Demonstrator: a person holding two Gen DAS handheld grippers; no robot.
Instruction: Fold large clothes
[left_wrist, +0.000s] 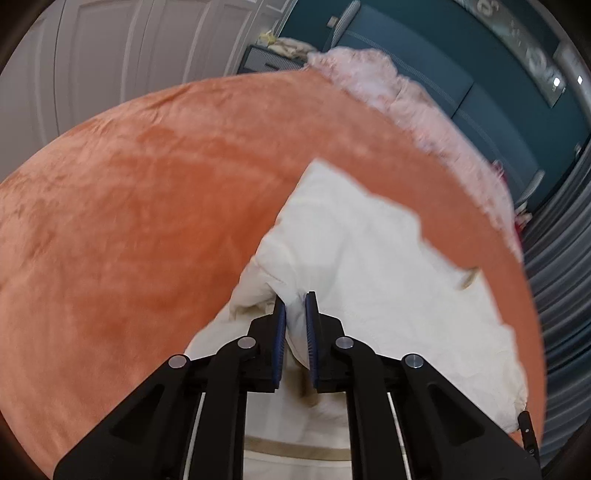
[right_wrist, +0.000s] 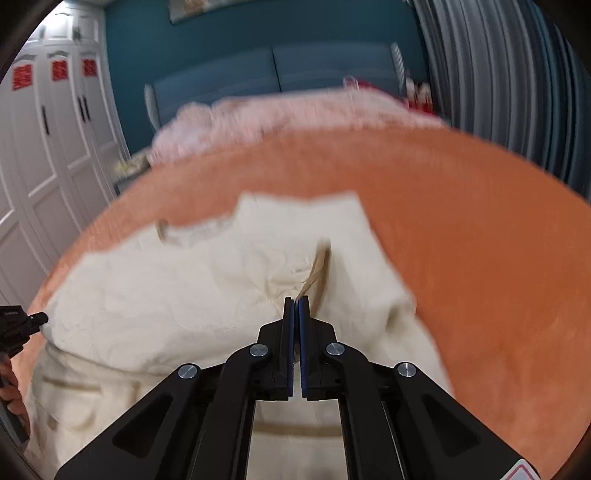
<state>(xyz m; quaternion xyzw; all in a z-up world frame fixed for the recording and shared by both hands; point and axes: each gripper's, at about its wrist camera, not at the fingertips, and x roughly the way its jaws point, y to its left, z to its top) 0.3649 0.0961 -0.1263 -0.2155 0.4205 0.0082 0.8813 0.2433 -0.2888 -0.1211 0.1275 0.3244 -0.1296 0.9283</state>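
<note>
Cream garment (left_wrist: 388, 280) pinched by left gripper (left_wrist: 295, 306) and right gripper (right_wrist: 296, 308) over orange blanket (left_wrist: 129, 221).

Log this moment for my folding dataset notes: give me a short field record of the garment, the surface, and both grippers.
garment: cream garment, crumpled, partly folded over itself
surface: orange plush bedspread, garment lying on it
left gripper: shut on a bunched fold of the garment
right gripper: shut on the garment beside a tan strap
beyond: pink fluffy blanket at the far end of the bed, blue headboard behind it
image quality: right wrist view motion-blurred
</note>
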